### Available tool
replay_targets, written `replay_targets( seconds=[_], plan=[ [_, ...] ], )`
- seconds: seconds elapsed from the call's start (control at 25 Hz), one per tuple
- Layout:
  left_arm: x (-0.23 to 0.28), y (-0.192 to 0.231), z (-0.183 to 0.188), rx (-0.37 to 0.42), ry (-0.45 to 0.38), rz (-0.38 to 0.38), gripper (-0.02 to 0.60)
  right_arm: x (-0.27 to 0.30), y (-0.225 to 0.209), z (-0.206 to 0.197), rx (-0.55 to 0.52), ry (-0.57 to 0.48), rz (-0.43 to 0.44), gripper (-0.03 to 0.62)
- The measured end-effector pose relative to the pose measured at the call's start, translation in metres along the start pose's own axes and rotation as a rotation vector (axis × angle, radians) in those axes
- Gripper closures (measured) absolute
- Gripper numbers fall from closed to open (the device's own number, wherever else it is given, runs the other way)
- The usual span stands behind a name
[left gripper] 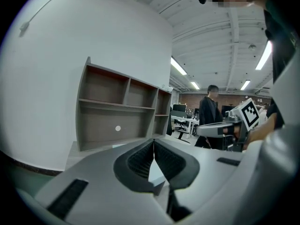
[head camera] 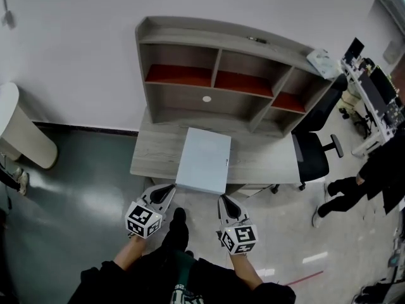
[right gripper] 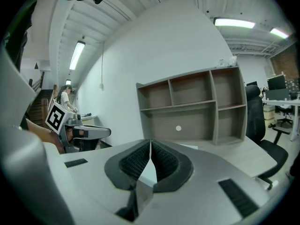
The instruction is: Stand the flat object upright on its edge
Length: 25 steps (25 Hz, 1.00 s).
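Observation:
A pale blue flat panel (head camera: 204, 160) lies flat on the grey wooden desk (head camera: 155, 160), its near end reaching the desk's front edge. My left gripper (head camera: 172, 187) is shut and empty, its tips just short of the panel's near left corner. Just off the near right corner, my right gripper (head camera: 222, 198) is also shut and empty. In the left gripper view the jaws (left gripper: 153, 142) meet, with a pale sliver of the panel (left gripper: 157, 172) behind them. The right gripper view shows the same: closed jaws (right gripper: 150, 142) and a strip of the panel (right gripper: 149, 170).
A grey shelf unit (head camera: 221, 75) with red-backed compartments stands at the back of the desk against the white wall. A black office chair (head camera: 313, 154) sits at the desk's right end. A person in dark clothes (head camera: 373, 176) stands further right near a white bench.

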<state>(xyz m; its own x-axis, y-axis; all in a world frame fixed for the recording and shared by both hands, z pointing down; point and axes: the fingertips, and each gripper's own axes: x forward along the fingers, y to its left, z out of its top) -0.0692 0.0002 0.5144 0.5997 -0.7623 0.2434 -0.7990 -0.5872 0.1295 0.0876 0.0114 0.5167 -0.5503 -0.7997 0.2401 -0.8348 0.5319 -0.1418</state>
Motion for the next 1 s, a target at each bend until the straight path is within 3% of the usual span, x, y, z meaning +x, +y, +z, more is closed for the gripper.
replay_targets(
  seconds=[0.52,0.72,1.0],
  plan=[
    [0.118,0.115,0.038,-0.006,0.013,-0.027,0.568,0.154,-0.074,0.056,-0.023,0.020,-0.009,0.559],
    [0.142,0.144,0.033,-0.017,0.049,-0.037,0.568,0.183,-0.097,0.056,0.005,0.029,-0.044,0.559],
    [0.177,0.153,0.030,-0.029,0.075,-0.065,0.568,0.193,-0.130,0.052,0.027,0.049,-0.079,0.559]
  ],
)
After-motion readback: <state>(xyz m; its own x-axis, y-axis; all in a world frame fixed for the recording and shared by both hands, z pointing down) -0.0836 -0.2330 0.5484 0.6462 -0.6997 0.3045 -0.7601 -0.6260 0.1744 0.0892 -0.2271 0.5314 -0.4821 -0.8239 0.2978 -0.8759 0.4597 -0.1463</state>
